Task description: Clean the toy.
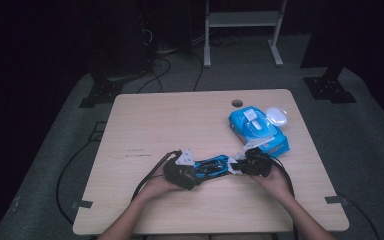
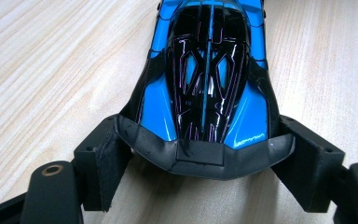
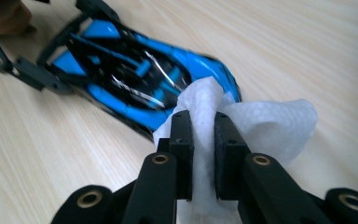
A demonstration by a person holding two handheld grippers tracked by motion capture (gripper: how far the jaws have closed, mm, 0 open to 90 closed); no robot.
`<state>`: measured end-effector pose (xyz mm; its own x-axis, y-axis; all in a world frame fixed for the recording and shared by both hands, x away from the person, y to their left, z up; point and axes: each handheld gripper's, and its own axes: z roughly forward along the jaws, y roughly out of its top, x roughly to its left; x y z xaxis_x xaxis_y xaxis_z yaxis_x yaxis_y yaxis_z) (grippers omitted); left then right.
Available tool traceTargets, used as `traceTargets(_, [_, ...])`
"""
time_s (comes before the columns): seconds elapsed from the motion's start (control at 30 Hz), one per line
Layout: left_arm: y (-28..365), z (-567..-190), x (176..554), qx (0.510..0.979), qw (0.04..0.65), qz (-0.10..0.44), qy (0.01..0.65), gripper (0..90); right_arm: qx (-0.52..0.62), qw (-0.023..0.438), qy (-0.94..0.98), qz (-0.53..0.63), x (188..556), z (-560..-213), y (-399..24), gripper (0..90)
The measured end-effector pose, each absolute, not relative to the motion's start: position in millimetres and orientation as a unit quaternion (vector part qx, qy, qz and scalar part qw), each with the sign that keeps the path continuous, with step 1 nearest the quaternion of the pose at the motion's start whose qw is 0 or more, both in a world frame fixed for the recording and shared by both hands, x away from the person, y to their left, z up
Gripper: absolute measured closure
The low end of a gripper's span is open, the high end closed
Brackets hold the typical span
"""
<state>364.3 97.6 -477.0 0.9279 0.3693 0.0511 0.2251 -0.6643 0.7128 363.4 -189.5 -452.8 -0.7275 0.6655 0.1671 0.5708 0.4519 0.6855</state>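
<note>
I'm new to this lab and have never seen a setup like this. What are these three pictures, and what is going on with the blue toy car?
A person sits at a wooden table and holds a hand-held tool with two black jaws in each hand. The high view looks down from above; the other two pictures come from cameras riding on the tools.

The left gripper has its jaws against both sides of one end of the blue toy car, steadying it on the table. The right gripper is shut on a white wipe, which touches the car's other end, apparently to clean it.

Farther back on the table lie a blue pack of wipes and a small white object that I cannot identify.
</note>
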Motion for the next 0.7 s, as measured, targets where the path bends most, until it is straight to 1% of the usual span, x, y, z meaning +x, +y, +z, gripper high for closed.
traceTargets(0.07, [97, -477, 364, 0.907, 0.376, 0.096, 0.164, 23.9, 0.361, 0.060, 0.846, 0.388, 368, -450, -182, 79.6])
traceTargets(0.1, [97, -477, 364, 0.907, 0.375, 0.097, 0.164, 23.8, 0.355, 0.058, 0.844, 0.397, 375, -448, -170, 79.6])
traceTargets(0.13, [97, -477, 364, 0.908, 0.374, 0.097, 0.164, 23.8, 0.355, 0.058, 0.844, 0.397, 375, -448, -170, 79.6])
traceTargets(0.2, [97, -477, 364, 0.907, 0.376, 0.096, 0.165, 23.8, 0.346, 0.078, 0.849, 0.393, 384, -447, -154, 79.5])
traceTargets(0.27, [98, -477, 364, 0.907, 0.376, 0.095, 0.164, 23.9, 0.354, 0.086, 0.844, 0.393, 392, -448, -150, 79.5])
traceTargets(0.33, [98, -477, 364, 0.907, 0.376, 0.094, 0.163, 23.9, 0.367, 0.078, 0.839, 0.395, 398, -449, -154, 79.6])
traceTargets(0.4, [98, -477, 364, 0.907, 0.376, 0.095, 0.164, 23.9, 0.379, 0.083, 0.835, 0.390, 400, -449, -161, 79.6])
traceTargets(0.43, [98, -477, 364, 0.907, 0.375, 0.095, 0.164, 23.9, 0.389, 0.077, 0.832, 0.387, 398, -452, -171, 79.6])
traceTargets(0.47, [98, -477, 364, 0.907, 0.376, 0.094, 0.165, 23.9, 0.389, 0.077, 0.832, 0.387, 398, -452, -171, 79.6])
traceTargets(0.6, [97, -477, 364, 0.908, 0.372, 0.096, 0.166, 23.9, 0.403, 0.055, 0.826, 0.391, 385, -458, -193, 79.6])
traceTargets(0.7, [98, -477, 364, 0.908, 0.373, 0.095, 0.166, 23.9, 0.400, 0.046, 0.833, 0.380, 373, -460, -200, 79.7])
